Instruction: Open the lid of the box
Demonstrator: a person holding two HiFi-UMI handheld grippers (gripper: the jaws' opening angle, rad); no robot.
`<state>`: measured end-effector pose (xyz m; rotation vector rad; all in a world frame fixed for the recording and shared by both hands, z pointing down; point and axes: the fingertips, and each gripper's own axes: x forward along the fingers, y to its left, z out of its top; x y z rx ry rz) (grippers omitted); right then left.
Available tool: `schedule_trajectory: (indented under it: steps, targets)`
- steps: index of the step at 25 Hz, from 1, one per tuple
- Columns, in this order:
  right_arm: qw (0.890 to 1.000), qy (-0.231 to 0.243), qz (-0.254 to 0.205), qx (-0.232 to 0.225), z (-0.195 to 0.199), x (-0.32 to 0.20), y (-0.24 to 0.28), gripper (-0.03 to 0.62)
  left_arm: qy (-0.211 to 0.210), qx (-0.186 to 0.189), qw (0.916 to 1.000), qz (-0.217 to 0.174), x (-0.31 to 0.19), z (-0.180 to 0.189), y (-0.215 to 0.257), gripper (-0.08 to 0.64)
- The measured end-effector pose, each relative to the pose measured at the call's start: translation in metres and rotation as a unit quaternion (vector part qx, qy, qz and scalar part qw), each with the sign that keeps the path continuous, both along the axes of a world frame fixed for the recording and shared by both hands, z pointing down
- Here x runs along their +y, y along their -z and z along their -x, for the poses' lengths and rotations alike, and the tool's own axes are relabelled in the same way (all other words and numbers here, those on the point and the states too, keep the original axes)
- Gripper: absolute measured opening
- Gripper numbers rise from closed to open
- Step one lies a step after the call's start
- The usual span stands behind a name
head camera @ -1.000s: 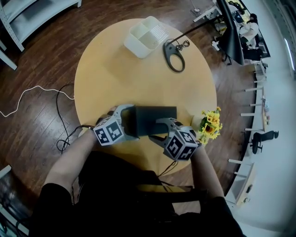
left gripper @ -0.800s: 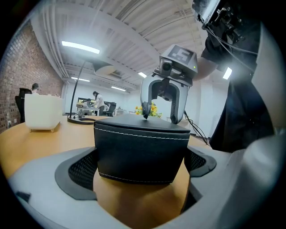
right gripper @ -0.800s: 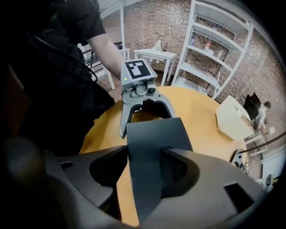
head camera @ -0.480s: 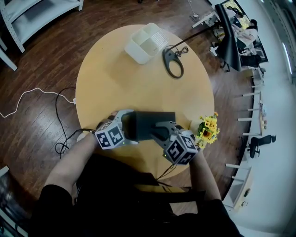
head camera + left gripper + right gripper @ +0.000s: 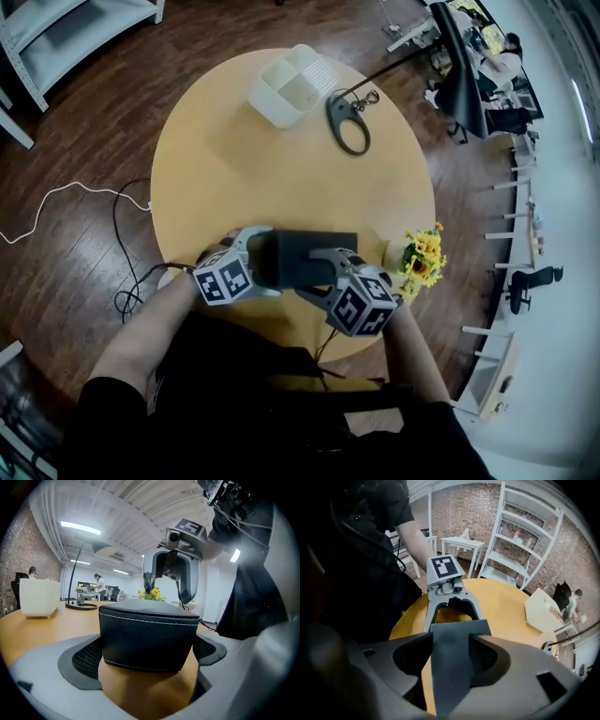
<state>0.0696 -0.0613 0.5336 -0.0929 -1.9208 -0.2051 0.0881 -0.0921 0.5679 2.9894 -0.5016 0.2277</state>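
A black box (image 5: 314,246) with white stitching lies near the front edge of the round wooden table (image 5: 281,169), its lid down. My left gripper (image 5: 267,260) is shut on the box's left end; in the left gripper view both pads (image 5: 89,656) sit against the sides of the box (image 5: 147,634). My right gripper (image 5: 317,272) reaches over the right end from the front. Its jaws are opening, and in the right gripper view the box (image 5: 452,663) lies between them, with the fingertips (image 5: 427,637) close beside its edges but not clamped on it.
At the far side of the table stand a white divided bin (image 5: 291,82) and a black ring-shaped lamp base (image 5: 347,122) with a cable. Yellow flowers (image 5: 424,255) stand at the table's right edge, close to my right gripper. A white cable (image 5: 56,202) lies on the floor to the left.
My right gripper has slid left from the box's front right corner and now has its jaws on either side of the box. The left gripper and the box have stayed put.
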Motion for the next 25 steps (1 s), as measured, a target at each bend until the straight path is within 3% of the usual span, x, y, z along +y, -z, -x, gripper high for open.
schedule_trajectory:
  steps: [5,13,18,25]
  targets:
    - [0.999,0.017,-0.007,0.038,-0.009,0.006,-0.015,0.244,0.003,0.0,1.0,0.003,0.0,0.002,-0.001,0.589]
    - [0.998,0.042,-0.04,0.036,-0.01,0.005,-0.017,0.262,0.001,0.0,1.0,0.003,0.0,0.0,-0.001,0.588]
    - [0.998,0.044,-0.051,0.016,-0.012,0.002,-0.012,0.25,0.001,0.002,1.0,0.006,-0.001,0.001,0.0,0.586]
    - [0.997,-0.022,-0.05,-0.049,-0.011,-0.012,0.037,0.253,0.002,-0.002,1.0,0.004,0.0,0.002,-0.004,0.586]
